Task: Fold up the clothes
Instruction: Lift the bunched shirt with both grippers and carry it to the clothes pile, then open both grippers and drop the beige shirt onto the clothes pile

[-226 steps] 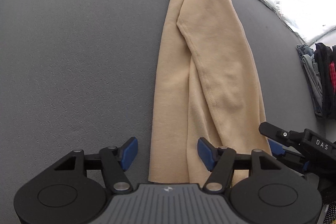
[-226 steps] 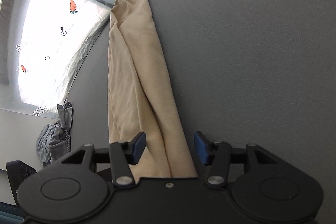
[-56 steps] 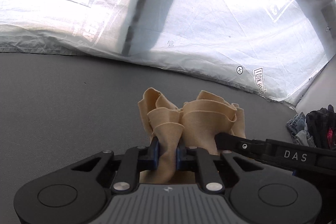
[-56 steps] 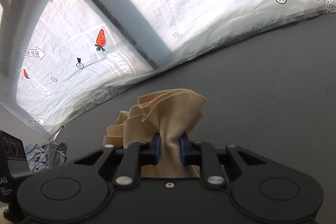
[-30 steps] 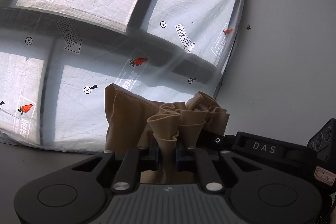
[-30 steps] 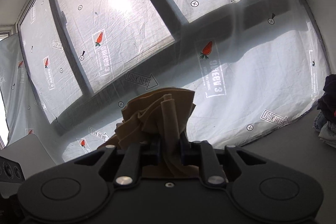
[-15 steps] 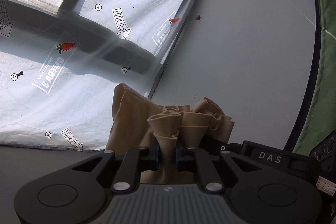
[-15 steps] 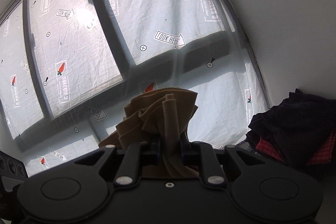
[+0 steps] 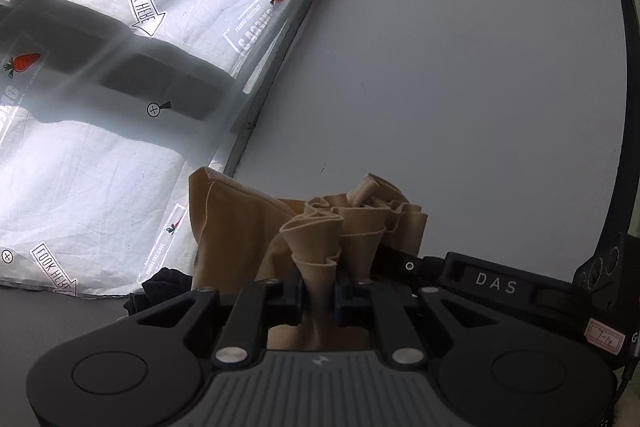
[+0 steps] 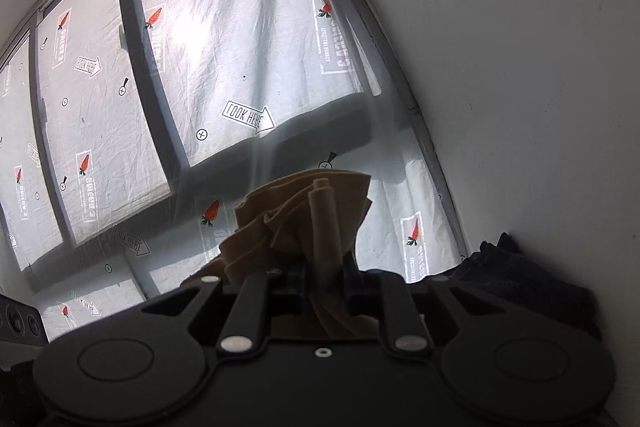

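Mid-fold: left gripper (image 9: 320,297) and right gripper (image 10: 326,281) each pinch the bunched tan garment (image 9: 320,227) between closed fingers, lifted toward the window (worktop unseen); next, likely lowering it flat.

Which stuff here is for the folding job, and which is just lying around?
For the job:
- tan garment, bunched up
- left gripper, shut on it
- right gripper, shut on it too

Just lying about:
- dark clothes pile by the wall
- window sheet with carrot prints
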The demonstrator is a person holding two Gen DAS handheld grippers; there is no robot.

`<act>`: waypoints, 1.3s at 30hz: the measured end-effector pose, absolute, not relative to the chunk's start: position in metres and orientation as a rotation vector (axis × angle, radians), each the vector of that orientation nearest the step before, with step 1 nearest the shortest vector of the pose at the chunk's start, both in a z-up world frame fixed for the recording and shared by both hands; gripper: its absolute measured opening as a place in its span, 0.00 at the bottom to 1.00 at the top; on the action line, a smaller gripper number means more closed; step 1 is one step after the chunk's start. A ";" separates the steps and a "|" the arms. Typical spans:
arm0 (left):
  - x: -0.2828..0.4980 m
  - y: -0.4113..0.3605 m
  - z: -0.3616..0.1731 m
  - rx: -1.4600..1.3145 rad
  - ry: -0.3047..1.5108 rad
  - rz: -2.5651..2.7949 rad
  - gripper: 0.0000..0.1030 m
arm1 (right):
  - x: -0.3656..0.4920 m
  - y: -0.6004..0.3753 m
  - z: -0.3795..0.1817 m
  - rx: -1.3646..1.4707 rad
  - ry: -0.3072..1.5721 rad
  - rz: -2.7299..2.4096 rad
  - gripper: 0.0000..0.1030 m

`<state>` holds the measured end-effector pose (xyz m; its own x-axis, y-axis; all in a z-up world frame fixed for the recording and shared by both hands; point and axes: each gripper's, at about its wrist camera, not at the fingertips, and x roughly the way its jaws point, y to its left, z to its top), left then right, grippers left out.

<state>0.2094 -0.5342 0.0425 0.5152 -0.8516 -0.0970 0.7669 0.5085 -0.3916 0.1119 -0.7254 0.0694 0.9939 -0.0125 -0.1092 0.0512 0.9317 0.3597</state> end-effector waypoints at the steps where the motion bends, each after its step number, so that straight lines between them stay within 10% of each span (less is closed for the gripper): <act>1: 0.216 -0.546 0.042 -0.329 0.293 -0.998 0.14 | 0.117 -0.738 0.072 0.349 0.107 -0.026 0.17; 16: 0.426 -0.687 -0.049 -0.146 0.608 -0.748 0.23 | 0.316 -0.856 -0.015 0.170 0.291 -0.278 0.21; 20: 0.444 -0.703 -0.078 -0.081 0.626 -0.723 0.46 | 0.352 -0.861 -0.046 0.072 0.423 -0.379 0.29; 29: 0.440 -0.694 -0.086 -0.120 0.643 -0.768 0.50 | 0.363 -0.868 -0.057 0.045 0.512 -0.389 0.39; 32: 0.432 -0.684 -0.063 -0.116 0.607 -0.718 0.57 | 0.361 -0.856 -0.046 -0.050 0.494 -0.402 0.53; 34: 0.421 -0.671 -0.044 -0.110 0.553 -0.672 0.66 | 0.354 -0.843 -0.036 -0.171 0.460 -0.413 0.84; 39: 0.375 -0.620 0.005 -0.133 0.381 -0.583 0.92 | 0.328 -0.812 -0.006 -0.296 0.392 -0.344 0.93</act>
